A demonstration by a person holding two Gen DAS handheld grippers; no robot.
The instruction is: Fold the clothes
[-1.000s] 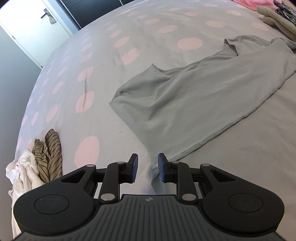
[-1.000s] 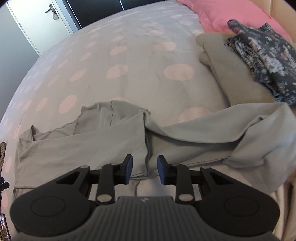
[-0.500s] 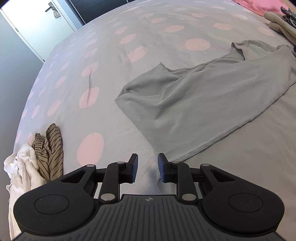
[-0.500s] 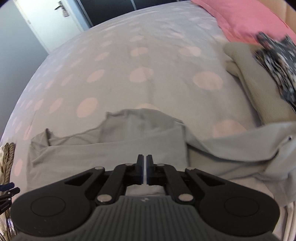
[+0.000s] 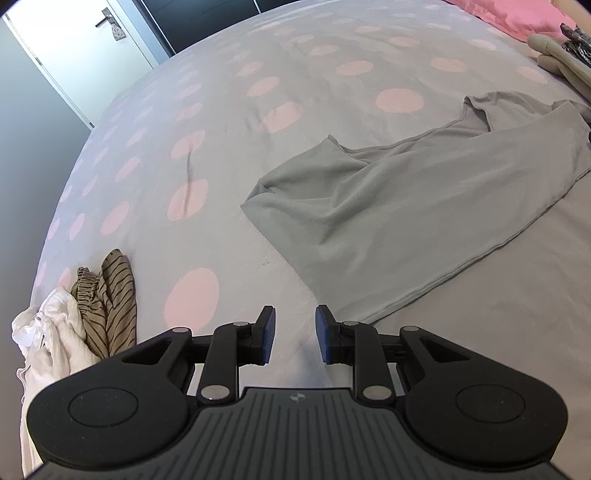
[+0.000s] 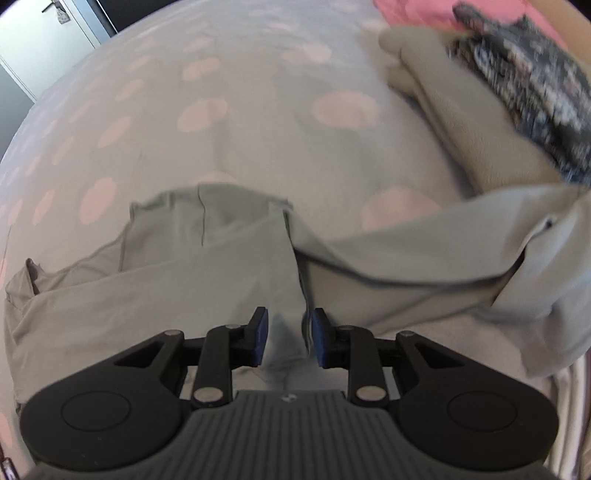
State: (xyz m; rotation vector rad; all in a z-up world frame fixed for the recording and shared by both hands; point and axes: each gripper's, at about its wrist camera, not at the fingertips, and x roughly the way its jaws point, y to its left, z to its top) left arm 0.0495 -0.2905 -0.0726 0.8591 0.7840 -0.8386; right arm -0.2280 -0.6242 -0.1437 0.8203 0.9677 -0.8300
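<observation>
A grey garment lies partly folded on a grey bedspread with pink dots. In the left wrist view my left gripper is open and empty, just left of the garment's near hem corner. In the right wrist view the same garment fills the lower frame, with a sleeve or panel stretching right. My right gripper is open, its jaws standing to either side of a fold edge of the cloth. That view is blurred.
A crumpled striped brown garment and a white one lie at the bed's left edge. A folded beige garment with a dark floral one on top sits at right, near a pink pillow. A door stands beyond.
My right gripper shut half a second ago and has opened again, and its view has shifted left and closer to the cloth. The left gripper pulled back slightly from the hem.
</observation>
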